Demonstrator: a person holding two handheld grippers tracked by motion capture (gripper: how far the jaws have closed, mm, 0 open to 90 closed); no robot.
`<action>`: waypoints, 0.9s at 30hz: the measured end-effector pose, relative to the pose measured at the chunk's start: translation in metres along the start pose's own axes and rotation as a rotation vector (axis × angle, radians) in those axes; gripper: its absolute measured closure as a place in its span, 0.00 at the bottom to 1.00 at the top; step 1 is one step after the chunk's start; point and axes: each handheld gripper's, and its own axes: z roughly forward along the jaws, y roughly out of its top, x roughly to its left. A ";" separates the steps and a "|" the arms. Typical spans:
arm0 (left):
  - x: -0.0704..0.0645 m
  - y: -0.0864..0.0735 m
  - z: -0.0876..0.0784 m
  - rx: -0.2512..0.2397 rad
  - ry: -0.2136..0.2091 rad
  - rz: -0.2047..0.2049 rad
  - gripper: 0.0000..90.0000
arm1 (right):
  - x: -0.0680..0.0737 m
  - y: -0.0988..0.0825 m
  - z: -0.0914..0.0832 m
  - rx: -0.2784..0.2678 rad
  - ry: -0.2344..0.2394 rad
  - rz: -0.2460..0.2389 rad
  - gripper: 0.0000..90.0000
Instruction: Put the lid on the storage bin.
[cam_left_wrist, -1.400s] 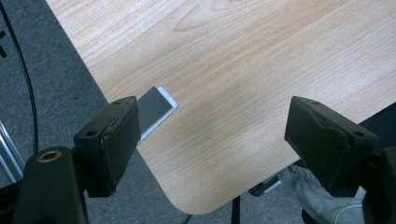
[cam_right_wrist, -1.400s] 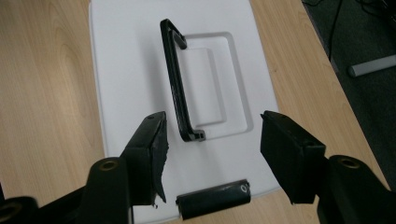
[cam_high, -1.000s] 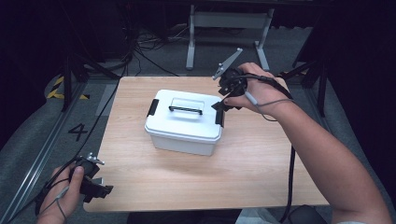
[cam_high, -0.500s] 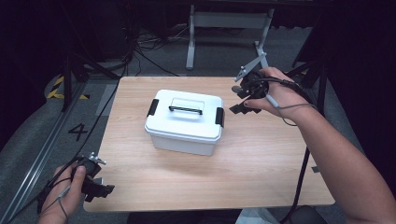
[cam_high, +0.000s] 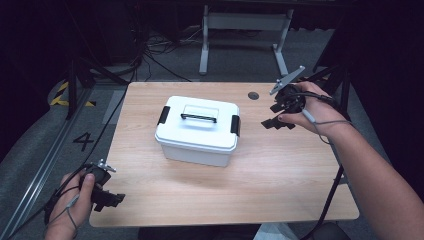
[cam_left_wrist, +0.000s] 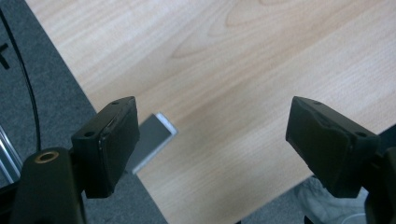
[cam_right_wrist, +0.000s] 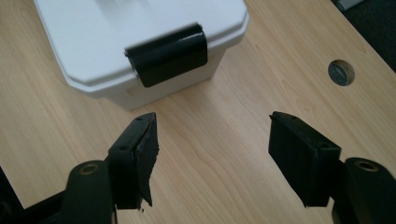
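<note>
1. The surface (cam_high: 280, 170) takes up the middle of the high view, and near its centre, a little toward the upper left, sits the white box (cam_high: 197, 131), lid on, with a carry handle (cam_high: 198, 118) on top and a black latch at each short end.
2. The box's long axis runs left to right across the frame, so its two latches face the two sides of the surface; the right-end latch (cam_high: 235, 125) faces the right gripper.
3. The right gripper (cam_high: 278, 122) hangs at the centre right of the frame, just beside that end of the box but apart from it, its jaws spread wide and holding nothing.
4. In the right gripper view the same latch (cam_right_wrist: 166, 54) lies up and left of the gap between the jaws, with bare wood between, so I judge a reach to it would go forward and slightly left.
5. The left gripper (cam_high: 107, 200) rests at the lower left corner of the frame, over the near edge of the surface and well apart from the box; its jaws are also wide apart and empty in the left gripper view (cam_left_wrist: 212, 149).
6. The right hand is clearly the nearer one to the box.
</note>
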 end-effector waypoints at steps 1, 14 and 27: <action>0.001 0.001 -0.001 -0.015 0.009 -0.009 0.20 | -0.001 -0.003 0.000 0.002 -0.002 0.004 0.37; -0.001 0.010 -0.001 -0.058 0.011 0.007 0.21 | -0.012 -0.041 0.013 0.011 0.002 0.033 0.35; -0.007 0.018 0.002 -0.101 0.002 -0.041 0.24 | -0.023 -0.107 0.046 -0.062 -0.036 0.094 0.38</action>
